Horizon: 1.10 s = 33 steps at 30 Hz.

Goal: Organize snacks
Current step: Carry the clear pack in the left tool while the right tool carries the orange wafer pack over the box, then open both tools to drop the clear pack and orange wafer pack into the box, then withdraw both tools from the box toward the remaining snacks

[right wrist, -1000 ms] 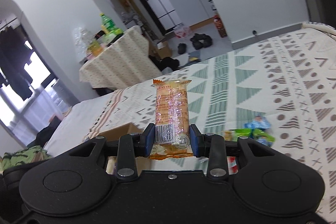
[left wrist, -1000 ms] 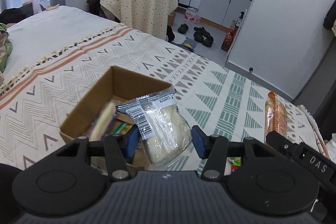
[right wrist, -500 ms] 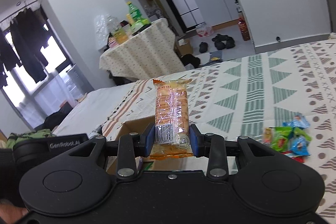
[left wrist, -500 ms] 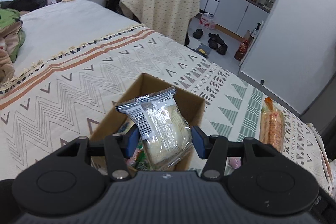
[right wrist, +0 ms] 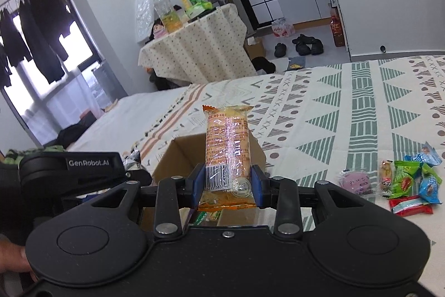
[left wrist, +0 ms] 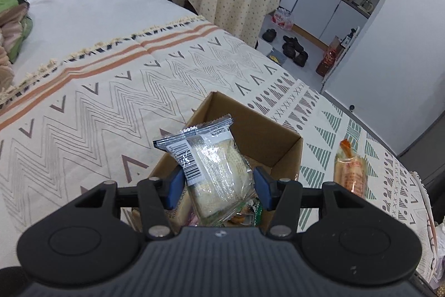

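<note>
Left wrist view
- Left claw (left wrist: 218, 184): closed on the clear-wrapped pale snack (left wrist: 214, 171), lower centre of frame.
- Snack position: upright between the blue pads, directly above the open cardboard box (left wrist: 286, 146) on the patterned bed cover (left wrist: 111, 102).
- Box contents: several packets visible beneath the claw.
- Orange packet (left wrist: 351, 171): right of the box, held by the other claw.

Right wrist view
- Right claw (right wrist: 227, 184): closed on the orange packet (right wrist: 227, 149), gripped near its lower end.
- Box (right wrist: 178, 155): just behind and below the packet, centre frame.
- Loose snacks (right wrist: 408, 183): lower right, on the bed cover, well apart from the box.

Step in hand (judgement)
- Release: lower each packet inside the box walls, then open, one claw at a time to avoid collision.
</note>
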### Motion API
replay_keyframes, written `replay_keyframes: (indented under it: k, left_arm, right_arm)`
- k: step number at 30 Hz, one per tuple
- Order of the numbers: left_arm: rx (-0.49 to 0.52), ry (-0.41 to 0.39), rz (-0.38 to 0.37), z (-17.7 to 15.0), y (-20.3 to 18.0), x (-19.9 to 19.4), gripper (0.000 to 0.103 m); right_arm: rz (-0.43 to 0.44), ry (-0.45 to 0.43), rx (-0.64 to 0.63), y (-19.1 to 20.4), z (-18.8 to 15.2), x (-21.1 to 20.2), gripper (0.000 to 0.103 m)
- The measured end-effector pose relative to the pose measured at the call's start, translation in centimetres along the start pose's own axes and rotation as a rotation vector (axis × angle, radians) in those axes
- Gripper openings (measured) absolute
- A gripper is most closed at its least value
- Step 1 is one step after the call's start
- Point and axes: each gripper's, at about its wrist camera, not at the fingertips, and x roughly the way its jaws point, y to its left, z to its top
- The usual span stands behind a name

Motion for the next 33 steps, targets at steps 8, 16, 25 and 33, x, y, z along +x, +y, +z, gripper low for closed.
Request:
replay_keyframes:
  k: [8, 16, 25, 33]
  left_arm:
    - [0.031, 0.071, -0.069, 0.9, -0.6, 3.3, 0.053]
    - [0.046, 0.093, -0.045, 2.0, -0.7, 4.4, 0.061]
    - [0.026, 0.1, -0.01, 1.8, -0.5, 3.4, 0.074]
    - [0.047, 0.104, 0.067, 0.9, -1.5, 1.1, 0.081]
  right_arm:
    - [-0.025, 0.03, -0.004, 1.0, 0.2, 2.6, 0.035]
    - [-0.012, 0.037, -0.016, 1.9, 0.3, 4.4, 0.035]
    - [-0.012, -0.01, -0.011, 1.7, 0.6, 3.2, 0.07]
    - [-0.051, 0.03, 0.029, 1.0, 0.8, 1.3, 0.08]
